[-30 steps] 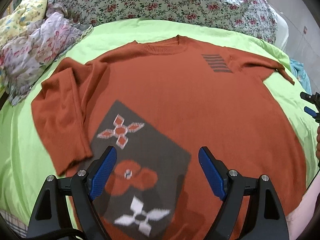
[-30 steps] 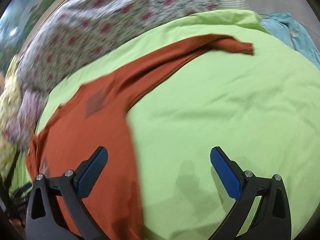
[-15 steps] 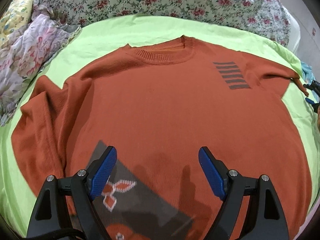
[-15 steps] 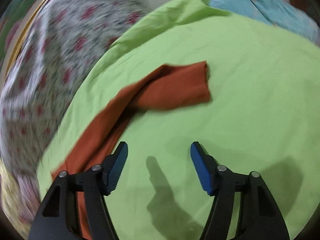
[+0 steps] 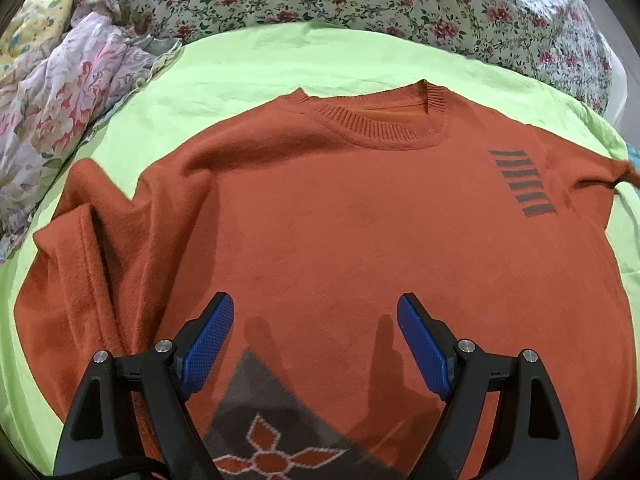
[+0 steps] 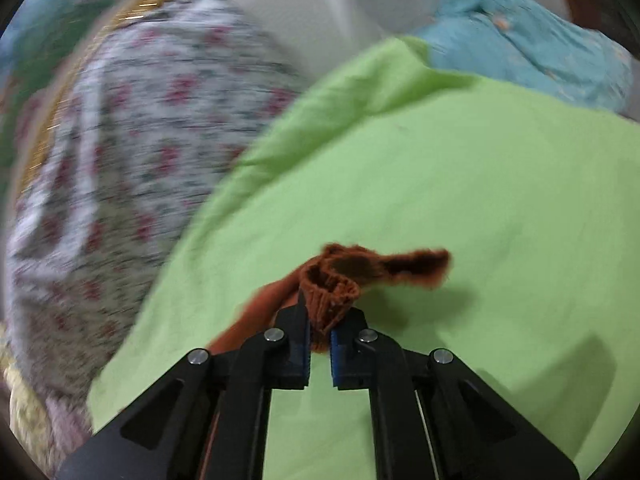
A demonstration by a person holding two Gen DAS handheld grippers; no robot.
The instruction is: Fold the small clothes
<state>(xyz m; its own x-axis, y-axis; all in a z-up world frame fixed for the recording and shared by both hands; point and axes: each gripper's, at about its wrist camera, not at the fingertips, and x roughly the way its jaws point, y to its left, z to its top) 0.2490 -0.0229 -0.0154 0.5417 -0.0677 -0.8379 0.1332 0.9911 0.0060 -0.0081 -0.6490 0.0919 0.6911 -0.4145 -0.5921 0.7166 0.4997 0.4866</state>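
With its jaws just closed, the right gripper [image 6: 319,354] clenched the sweater's [image 5: 340,232] sleeve cuff [image 6: 330,292] to fold it inward, while the left gripper [image 5: 316,344] hovered released above the body.

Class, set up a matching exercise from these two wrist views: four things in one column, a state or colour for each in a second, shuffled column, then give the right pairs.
Things
1. left gripper
2. right gripper
3. sweater collar
4. bed sheet

States
A. ribbed, lying flat
B. light green
C. jaws wide apart above the sweater, holding nothing
D. jaws just closed, clamped on the sleeve cuff

Pairs: 1-C, 2-D, 3-A, 4-B
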